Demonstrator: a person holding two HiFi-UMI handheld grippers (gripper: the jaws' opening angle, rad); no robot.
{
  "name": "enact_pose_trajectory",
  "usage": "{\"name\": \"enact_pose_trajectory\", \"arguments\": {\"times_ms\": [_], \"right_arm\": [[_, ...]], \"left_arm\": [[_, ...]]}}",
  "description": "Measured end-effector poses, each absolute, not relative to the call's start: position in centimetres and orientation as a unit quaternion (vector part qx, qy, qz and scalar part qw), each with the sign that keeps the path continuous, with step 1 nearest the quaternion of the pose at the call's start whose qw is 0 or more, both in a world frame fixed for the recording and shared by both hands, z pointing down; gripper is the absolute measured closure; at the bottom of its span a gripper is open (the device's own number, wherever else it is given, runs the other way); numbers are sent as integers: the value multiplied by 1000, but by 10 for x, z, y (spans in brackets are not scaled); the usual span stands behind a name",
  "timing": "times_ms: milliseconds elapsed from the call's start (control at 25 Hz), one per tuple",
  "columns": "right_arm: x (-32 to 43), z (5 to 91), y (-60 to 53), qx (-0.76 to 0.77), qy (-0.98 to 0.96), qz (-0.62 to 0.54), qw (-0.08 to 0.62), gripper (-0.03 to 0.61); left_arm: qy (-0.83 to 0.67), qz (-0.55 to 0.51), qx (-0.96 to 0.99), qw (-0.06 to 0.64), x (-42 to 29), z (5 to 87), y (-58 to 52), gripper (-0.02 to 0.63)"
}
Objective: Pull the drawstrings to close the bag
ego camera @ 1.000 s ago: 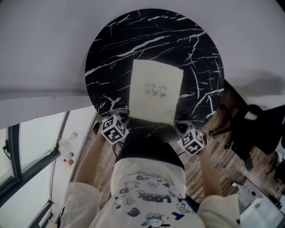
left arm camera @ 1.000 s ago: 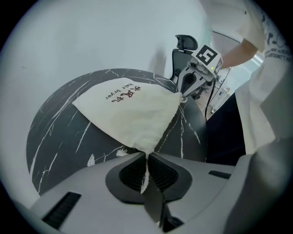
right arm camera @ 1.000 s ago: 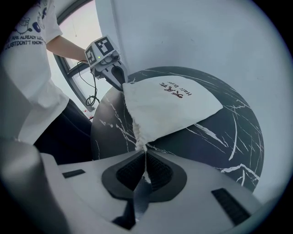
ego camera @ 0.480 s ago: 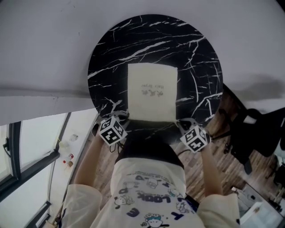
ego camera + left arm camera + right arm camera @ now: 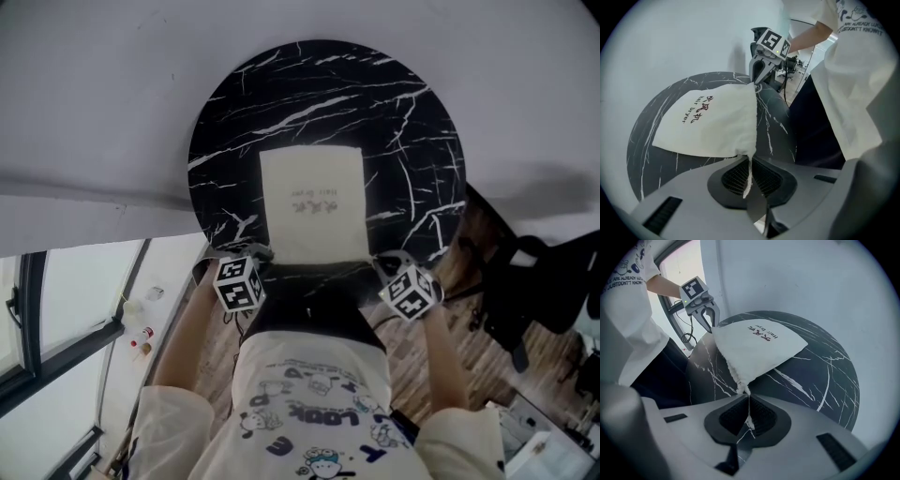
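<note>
On the table (image 5: pixel 412 122) lay the bag (image 5: pixel 311 204). The left gripper (image 5: pixel 751 163) pinched a drawstring (image 5: pixel 748 182) at its 7 o'clock corner, the right gripper (image 5: pixel 748 401) the other drawstring (image 5: pixel 749 417) at 5 o'clock.

The round black bench (image 5: pixel 412 112) is bare across its far half and along both flanks, so a gripper could pass freely there. The white bag (image 5: pixel 311 202) lies flat over the middle, reaching toward the near rim. The left gripper (image 5: pixel 749 164) and the right gripper (image 5: pixel 747 401) occupy the bag's two near corners, each clamped on a drawstring (image 5: pixel 749 174). The person's torso (image 5: pixel 309 394) stands just behind them and closes off the near side. A pale wall (image 5: pixel 811 282) rises behind the far rim. A dark chair (image 5: pixel 534 281) stands off the bench's right side.
</note>
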State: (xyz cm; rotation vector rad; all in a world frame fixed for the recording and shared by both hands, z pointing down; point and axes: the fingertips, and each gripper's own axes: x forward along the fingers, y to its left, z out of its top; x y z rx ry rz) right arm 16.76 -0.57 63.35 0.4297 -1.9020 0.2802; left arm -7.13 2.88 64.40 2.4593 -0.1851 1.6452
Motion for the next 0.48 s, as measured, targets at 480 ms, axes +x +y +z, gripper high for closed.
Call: {"name": "enact_pose_trajectory", "arguments": {"times_ms": [480], "right_arm": [[154, 632, -11, 181, -804, 122, 553, 561]], "left_arm": [[-109, 577, 801, 116, -75, 669, 30, 531]]}}
